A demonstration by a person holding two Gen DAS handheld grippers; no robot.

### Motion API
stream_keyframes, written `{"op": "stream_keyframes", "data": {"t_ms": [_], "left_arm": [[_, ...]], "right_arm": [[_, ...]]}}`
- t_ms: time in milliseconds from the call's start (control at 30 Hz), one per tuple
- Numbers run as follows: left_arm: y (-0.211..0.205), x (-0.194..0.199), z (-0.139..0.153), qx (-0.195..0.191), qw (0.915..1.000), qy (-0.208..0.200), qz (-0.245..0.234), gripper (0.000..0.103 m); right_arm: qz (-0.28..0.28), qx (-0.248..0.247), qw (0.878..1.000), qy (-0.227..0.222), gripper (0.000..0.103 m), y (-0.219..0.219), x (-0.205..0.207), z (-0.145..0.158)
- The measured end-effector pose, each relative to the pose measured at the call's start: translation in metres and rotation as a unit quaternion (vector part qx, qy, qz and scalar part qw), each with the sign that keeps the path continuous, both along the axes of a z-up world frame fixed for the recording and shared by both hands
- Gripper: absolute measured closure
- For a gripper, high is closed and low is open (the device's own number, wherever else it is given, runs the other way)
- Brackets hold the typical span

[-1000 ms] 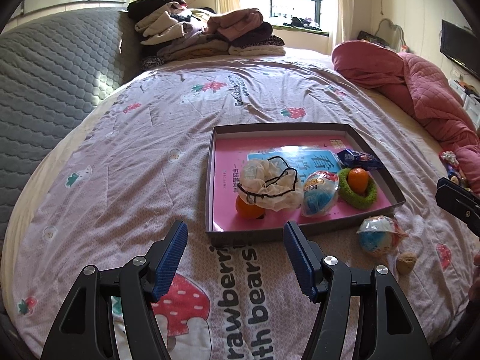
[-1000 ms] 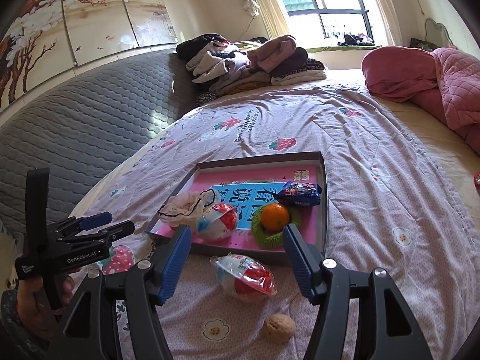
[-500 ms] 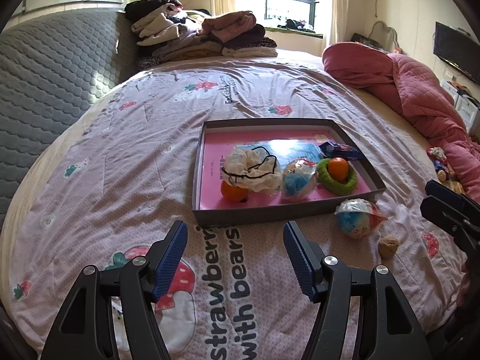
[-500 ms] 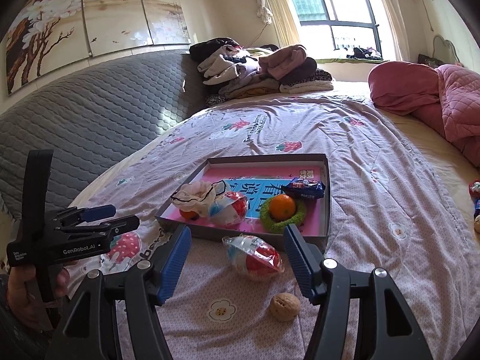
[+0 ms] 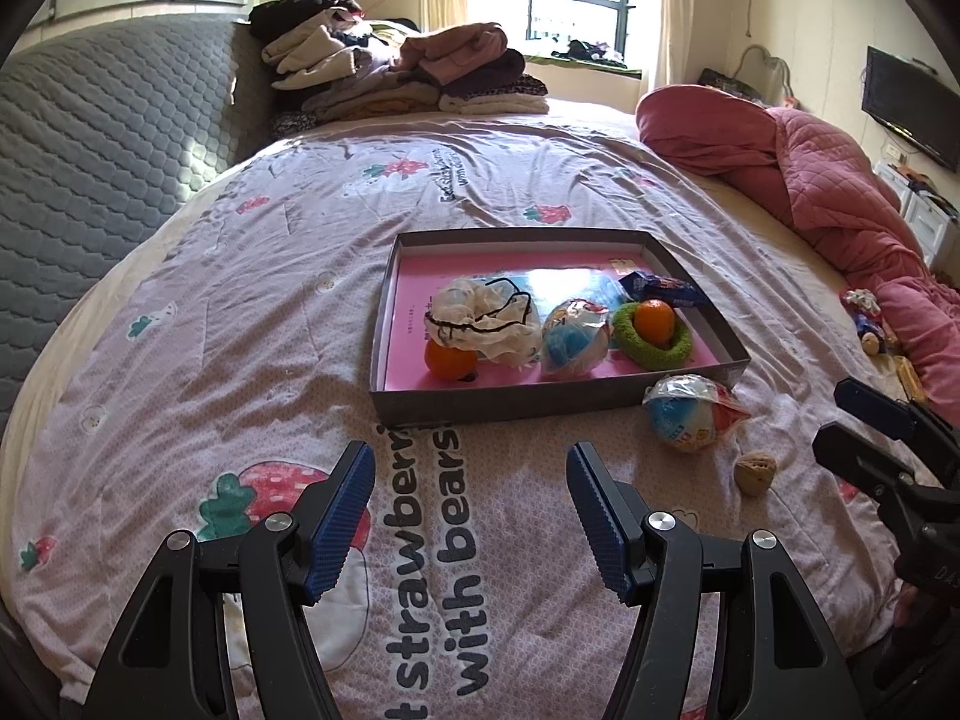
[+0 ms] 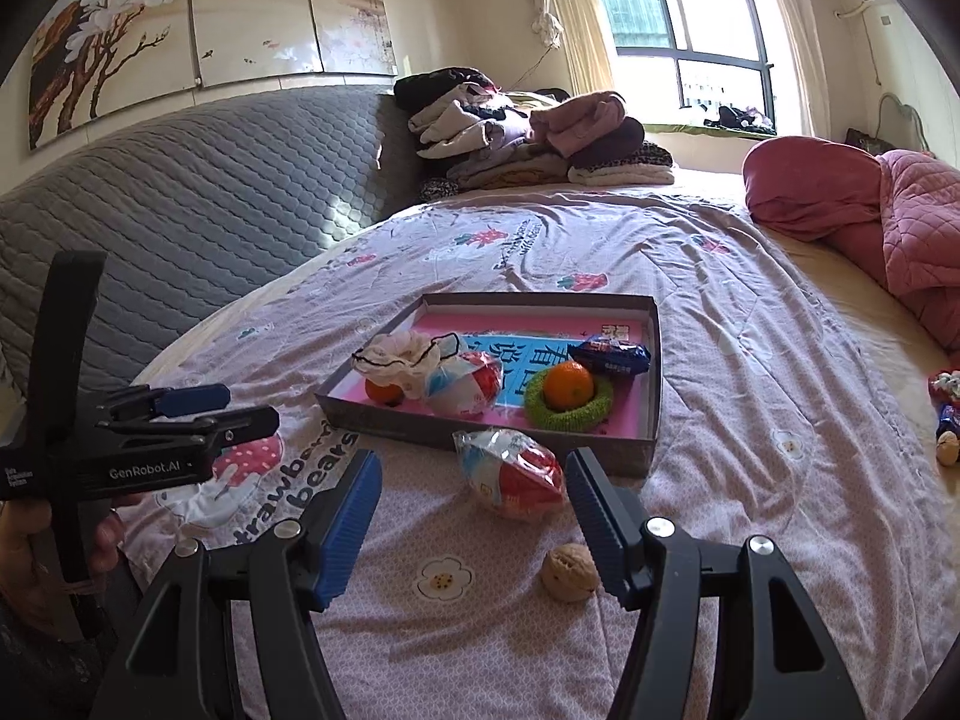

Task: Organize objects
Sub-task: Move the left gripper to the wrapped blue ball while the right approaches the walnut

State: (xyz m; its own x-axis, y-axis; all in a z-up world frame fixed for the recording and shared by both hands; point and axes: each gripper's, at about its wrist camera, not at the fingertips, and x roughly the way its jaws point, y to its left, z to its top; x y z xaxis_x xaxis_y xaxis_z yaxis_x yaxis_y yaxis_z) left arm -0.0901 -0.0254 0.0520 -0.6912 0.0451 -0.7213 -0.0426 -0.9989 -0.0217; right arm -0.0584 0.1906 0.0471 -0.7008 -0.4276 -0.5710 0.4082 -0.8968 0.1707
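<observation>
A shallow grey tray [image 5: 555, 405] [image 6: 468, 433] with a pink floor lies on the bedspread. In it are a white cloth pouch [image 5: 480, 324], two oranges [image 5: 450, 358] [image 6: 567, 384], one of them in a green ring [image 5: 654, 348], a wrapped egg toy [image 5: 573, 343] and a blue snack packet [image 6: 609, 357]. In front of the tray lie another wrapped egg toy [image 5: 690, 414] [image 6: 510, 477] and a walnut [image 5: 755, 471] [image 6: 569, 571]. My left gripper [image 5: 471, 516] is open and empty, hovering short of the tray. My right gripper [image 6: 474, 519] is open, with the loose egg toy just beyond its fingertips.
Folded clothes [image 5: 396, 69] are stacked at the far end of the bed, and a pink quilt [image 5: 810, 168] lies along the right. A grey padded headboard [image 6: 180, 204] runs on the left. More small items [image 6: 948, 414] sit near the bed's right edge.
Both grippers have drawn back from the tray, so it and the loose egg toy and walnut look smaller and farther. Jaws stay as wide as before.
</observation>
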Motion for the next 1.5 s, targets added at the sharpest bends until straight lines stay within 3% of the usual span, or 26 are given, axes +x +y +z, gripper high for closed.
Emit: {"op": "stream_keyframes", "data": {"t_ms": [633,1500], "left_arm": [[0.047,0.001,-0.008,-0.009,0.9985,0.003,-0.054,0.035],[0.085,-0.036,-0.062,-0.008,0.9897,-0.019,-0.142,0.035]], "right_arm": [[-0.011,0.013,1.000,-0.013,0.040,0.021,0.019,-0.015],[-0.019,0.024,0.997,-0.072,0.040,0.033,-0.004,-0.050]]}}
